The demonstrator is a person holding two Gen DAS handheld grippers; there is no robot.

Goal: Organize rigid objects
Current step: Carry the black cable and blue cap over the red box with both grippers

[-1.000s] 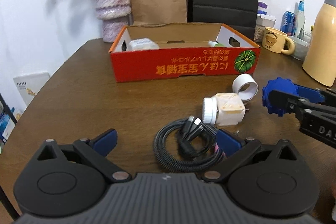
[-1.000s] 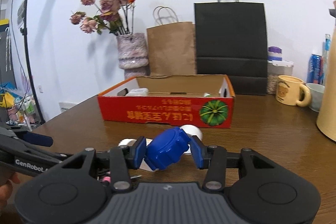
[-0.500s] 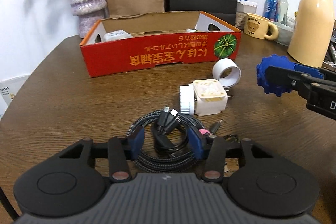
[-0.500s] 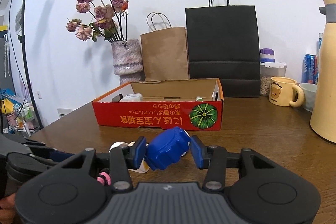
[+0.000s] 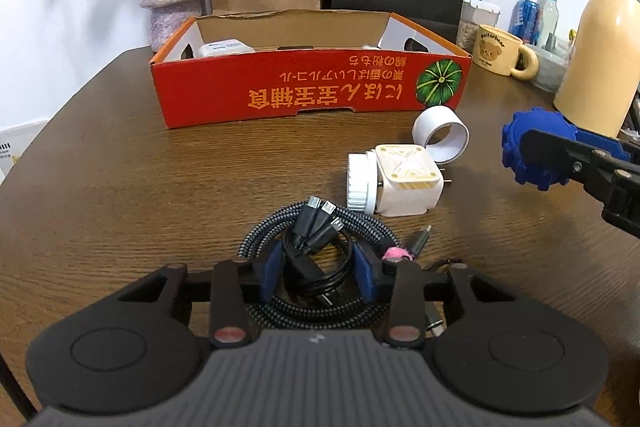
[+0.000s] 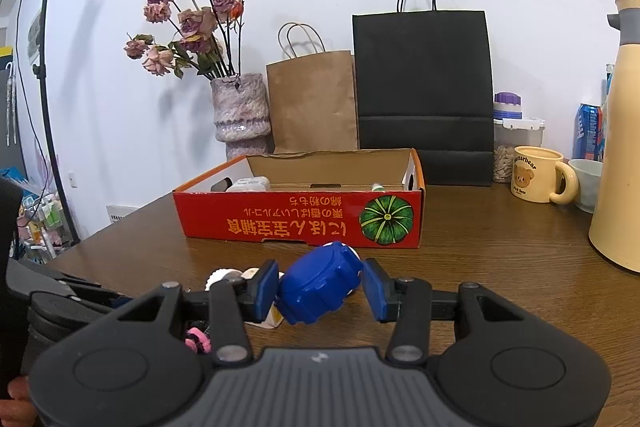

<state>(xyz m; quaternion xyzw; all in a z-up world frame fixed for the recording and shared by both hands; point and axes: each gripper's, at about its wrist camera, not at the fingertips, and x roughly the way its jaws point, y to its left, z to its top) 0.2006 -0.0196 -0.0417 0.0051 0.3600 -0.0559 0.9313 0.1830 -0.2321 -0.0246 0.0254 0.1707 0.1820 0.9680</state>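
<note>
**Both grippers loaded: cable coil on the left, blue knob on the right**

Left gripper [image 5: 318,273]: jaws closed in on the coiled cable bundle [image 5: 320,247]. Blue pads sit inside the braided grey outer loop, pinching the black inner turns and connector leads. The coil lies on the wooden table [image 5: 120,195]; a pink strap is on its right side.

Right gripper [image 6: 320,287]: clamped on the blue ribbed knob [image 6: 320,285], tilted between the pads. Left pad touches it; right pad looks to be just at its edge, contact there not fully clear. In the left wrist view the knob appears to be off the table surface, right of the other items.

Loose on the table:
- white plug adapter [image 5: 404,181] with a white ribbed cap at its left end, just beyond the coil
- white tape ring [image 5: 440,139], lying on its side, just behind the adapter

Red cardboard box [image 5: 312,95]: open top, behind these items, mid-table. A white item sits at its left end; the rest of the contents are mostly hidden by the front wall.

Background: vase of dried roses, brown and black paper bags, yellow bear mug, cream thermos at right.
</note>
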